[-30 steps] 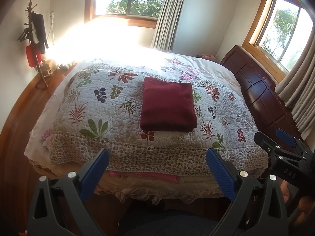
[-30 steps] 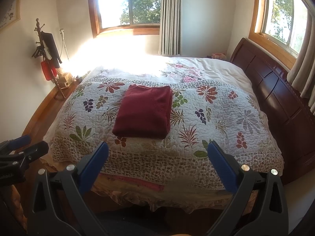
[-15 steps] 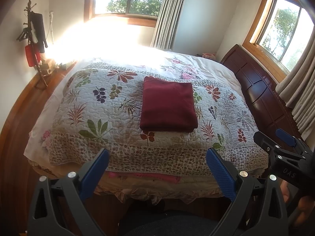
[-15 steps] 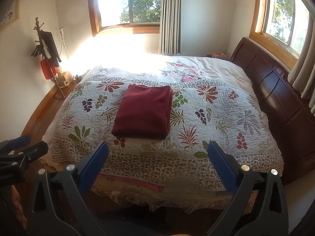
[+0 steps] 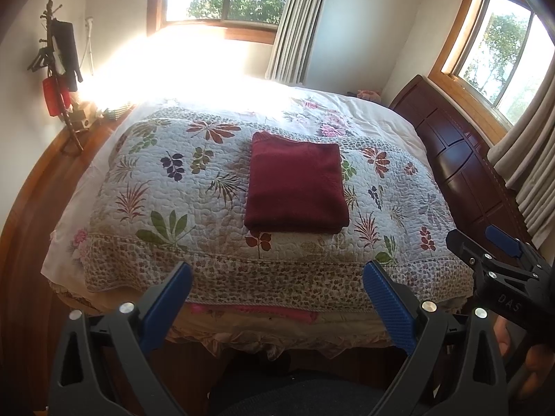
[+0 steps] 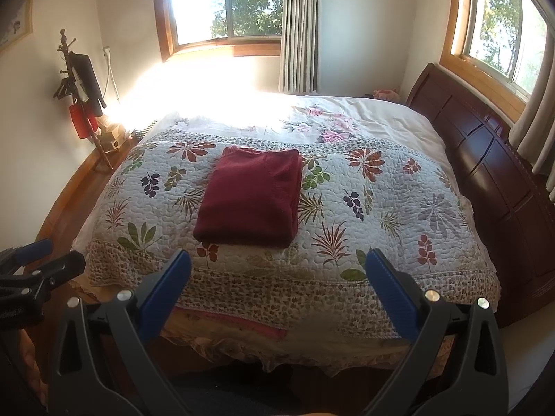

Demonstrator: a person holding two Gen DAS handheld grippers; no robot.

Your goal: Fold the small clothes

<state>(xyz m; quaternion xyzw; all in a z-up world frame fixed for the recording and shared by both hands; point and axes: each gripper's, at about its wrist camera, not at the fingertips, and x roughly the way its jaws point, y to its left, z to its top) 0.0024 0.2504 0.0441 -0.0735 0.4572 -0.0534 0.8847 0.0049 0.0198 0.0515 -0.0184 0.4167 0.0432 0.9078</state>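
A dark red garment [image 5: 296,185] [image 6: 251,196] lies folded into a neat rectangle on the floral quilt [image 5: 180,187] [image 6: 381,208] of the bed. My left gripper [image 5: 277,274] hangs open in front of the bed's near edge, well short of the garment, with nothing between its blue pads. My right gripper [image 6: 277,261] is likewise open and empty, back from the bed. Each gripper shows at the side of the other's view: the right gripper [image 5: 499,260] at the right edge, the left gripper [image 6: 34,270] at the left edge.
A dark wooden headboard [image 6: 492,173] runs along the bed's right side under a curtained window. A coat stand [image 6: 79,97] with hanging items is by the left wall. A wooden floor strip [image 5: 31,215] borders the bed's left. A hand [image 5: 530,353] holds the right gripper.
Both views have edged slightly; the garment and grippers stay as they were, both open.
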